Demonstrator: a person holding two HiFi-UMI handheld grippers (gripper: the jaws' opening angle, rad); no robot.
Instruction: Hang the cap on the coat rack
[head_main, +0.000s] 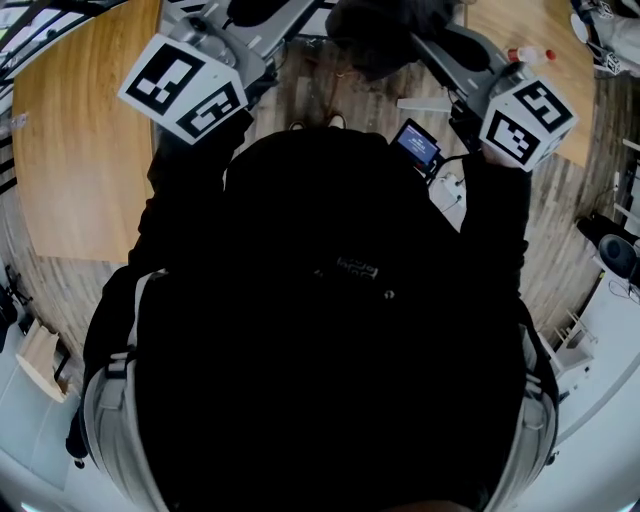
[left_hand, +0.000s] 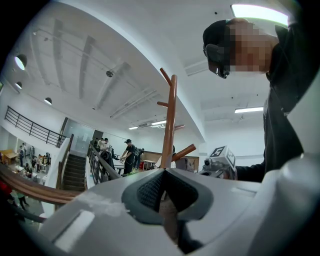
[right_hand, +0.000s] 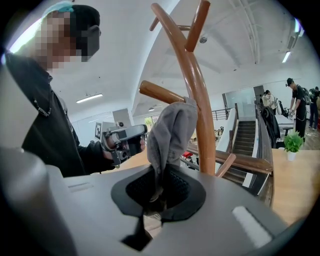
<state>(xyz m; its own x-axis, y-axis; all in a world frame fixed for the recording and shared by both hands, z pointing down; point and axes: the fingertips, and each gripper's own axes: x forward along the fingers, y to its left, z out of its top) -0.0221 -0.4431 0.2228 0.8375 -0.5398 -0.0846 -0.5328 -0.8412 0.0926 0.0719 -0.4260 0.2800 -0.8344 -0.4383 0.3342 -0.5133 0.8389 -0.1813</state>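
A grey cap (right_hand: 170, 132) hangs limp from my right gripper (right_hand: 159, 192), which is shut on its lower edge. The cap's top rests against the wooden coat rack (right_hand: 200, 110), just under a short peg (right_hand: 160, 92). In the left gripper view the same rack (left_hand: 169, 125) stands ahead, with bare pegs. My left gripper (left_hand: 162, 192) has its pads together with nothing between them. In the right gripper view it shows as the left gripper (right_hand: 125, 140), held beside the cap and apart from it. From the head view both grippers are raised in front of the person's black torso.
A wooden table (head_main: 85, 140) lies at the left of the head view, and another wooden table (right_hand: 295, 185) is to the right of the rack. Stairs with a railing (right_hand: 245, 140) and several people stand far behind. The person's arms stay close to the rack.
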